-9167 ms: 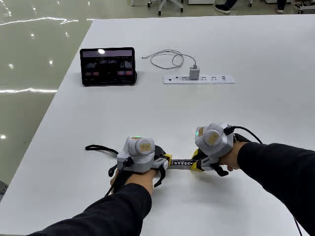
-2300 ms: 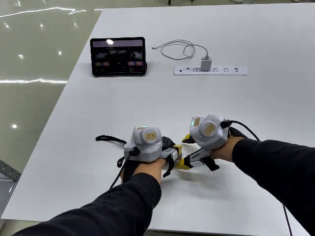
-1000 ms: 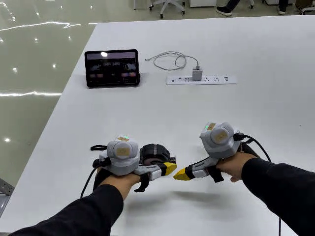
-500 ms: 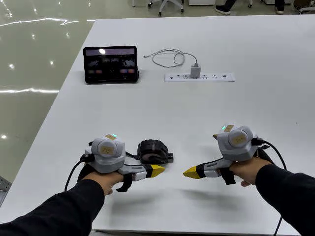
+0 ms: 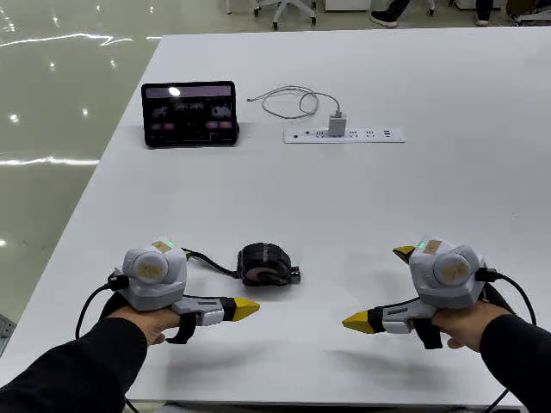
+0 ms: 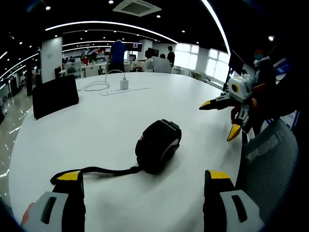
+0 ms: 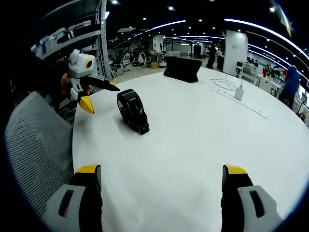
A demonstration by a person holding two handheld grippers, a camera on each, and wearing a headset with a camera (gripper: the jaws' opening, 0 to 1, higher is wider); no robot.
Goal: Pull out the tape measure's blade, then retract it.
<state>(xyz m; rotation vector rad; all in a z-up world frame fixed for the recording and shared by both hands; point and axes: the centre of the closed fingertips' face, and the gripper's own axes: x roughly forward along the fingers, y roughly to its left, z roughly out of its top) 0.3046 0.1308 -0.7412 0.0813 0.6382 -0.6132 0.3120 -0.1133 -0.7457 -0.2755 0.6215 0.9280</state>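
Note:
The black tape measure (image 5: pixel 265 263) lies on the white table (image 5: pixel 344 206) between my two grippers, its blade fully inside and its black strap (image 5: pixel 202 258) trailing left. Nothing touches it. In the left gripper view the tape measure (image 6: pixel 158 144) sits just ahead of my open left gripper (image 6: pixel 143 175), with the strap (image 6: pixel 104 170) running between the jaws. My right gripper (image 7: pixel 161 169) is open and empty, with the tape measure (image 7: pixel 131 108) further off to its left. In the head view the left gripper (image 5: pixel 222 301) is left of the case and the right gripper (image 5: pixel 379 288) well to its right.
A dark tablet (image 5: pixel 189 114) stands at the back left of the table. A white power strip (image 5: pixel 344 135) with a plugged-in charger and a coiled white cable (image 5: pixel 288 101) lies beside it. A grey mesh chair (image 6: pixel 265 164) stands at the table's near edge.
Both grippers have let go of the tape measure and drawn apart, left going left and right going right. The blade, out 9 s ago, is back in. The case now lies free.

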